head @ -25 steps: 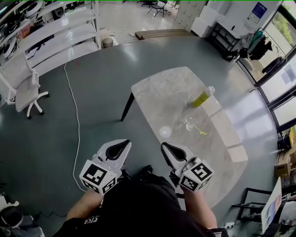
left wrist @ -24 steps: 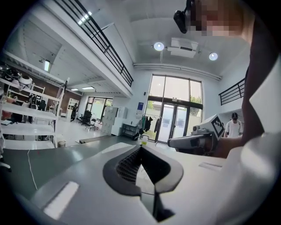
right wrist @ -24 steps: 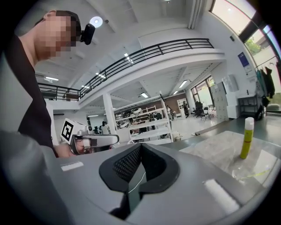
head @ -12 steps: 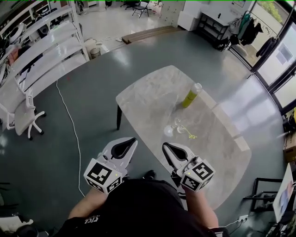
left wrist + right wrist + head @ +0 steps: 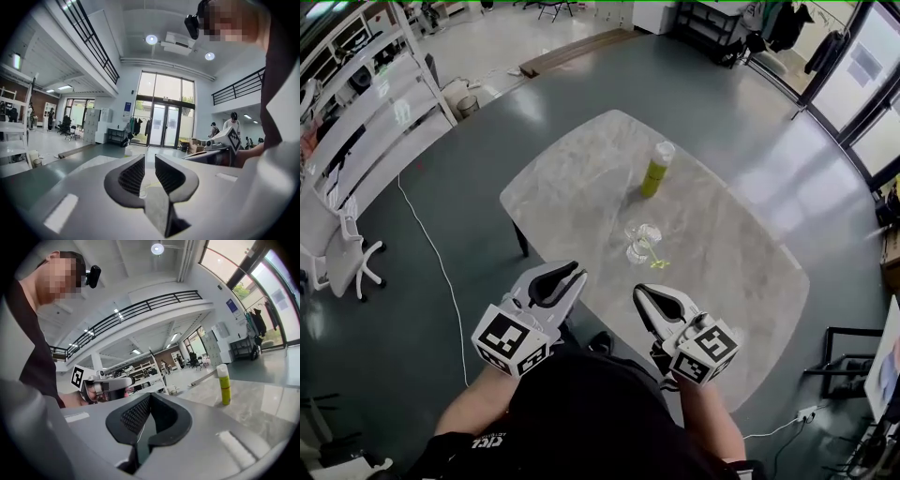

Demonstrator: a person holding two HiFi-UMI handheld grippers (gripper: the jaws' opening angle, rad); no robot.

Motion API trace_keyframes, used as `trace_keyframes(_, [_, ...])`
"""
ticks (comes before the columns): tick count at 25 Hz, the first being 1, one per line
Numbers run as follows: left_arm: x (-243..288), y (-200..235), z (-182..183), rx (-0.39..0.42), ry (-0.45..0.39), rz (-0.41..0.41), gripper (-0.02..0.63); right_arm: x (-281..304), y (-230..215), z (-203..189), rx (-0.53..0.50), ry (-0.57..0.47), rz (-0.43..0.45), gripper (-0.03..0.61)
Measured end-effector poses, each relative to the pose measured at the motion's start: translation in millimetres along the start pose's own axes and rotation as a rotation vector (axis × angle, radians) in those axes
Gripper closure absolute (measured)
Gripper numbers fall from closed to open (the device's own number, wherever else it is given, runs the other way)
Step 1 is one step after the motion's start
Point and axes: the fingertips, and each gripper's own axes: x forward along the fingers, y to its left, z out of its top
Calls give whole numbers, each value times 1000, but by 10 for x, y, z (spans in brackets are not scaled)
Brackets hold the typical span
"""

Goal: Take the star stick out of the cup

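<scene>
A clear cup (image 5: 637, 242) stands mid-table on the marble table (image 5: 572, 187), with a thin yellow-green star stick (image 5: 653, 258) leaning out of it to the right. Both grippers hover over the table's near edge, well short of the cup. My left gripper (image 5: 577, 273) (image 5: 150, 158) has just been opening; its jaws stand a narrow gap apart with nothing between them, and the cup (image 5: 143, 192) shows small through that gap. My right gripper (image 5: 640, 292) (image 5: 151, 395) has its fingertips together and holds nothing.
A yellow-green bottle (image 5: 656, 169) (image 5: 225, 384) with a white cap stands behind the cup. White shelving (image 5: 356, 122), an office chair (image 5: 342, 267) and a floor cable (image 5: 431, 253) lie to the left. Other people stand far off in the hall.
Both grippers have moved forward to the table's near edge, and the table with the cup now lies closer. The left jaws have parted a little.
</scene>
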Motion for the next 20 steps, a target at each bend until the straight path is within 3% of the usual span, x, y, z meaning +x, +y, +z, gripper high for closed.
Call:
trace_keyframes(5, [440, -25, -199, 20, 38, -87, 517, -83, -268, -145, 43, 13, -61, 565])
trace_keyframes(8, [743, -26, -412, 72, 72, -154, 497, -92, -381, -132, 56, 8, -96, 565])
trace_keyframes(12, [1072, -79, -769, 106, 113, -268, 480, -81, -471, -156, 64, 18, -141, 564])
trace_keyframes(20, [1560, -396, -1277, 198, 201, -494, 375, -199, -742, -283, 145, 44, -245, 565])
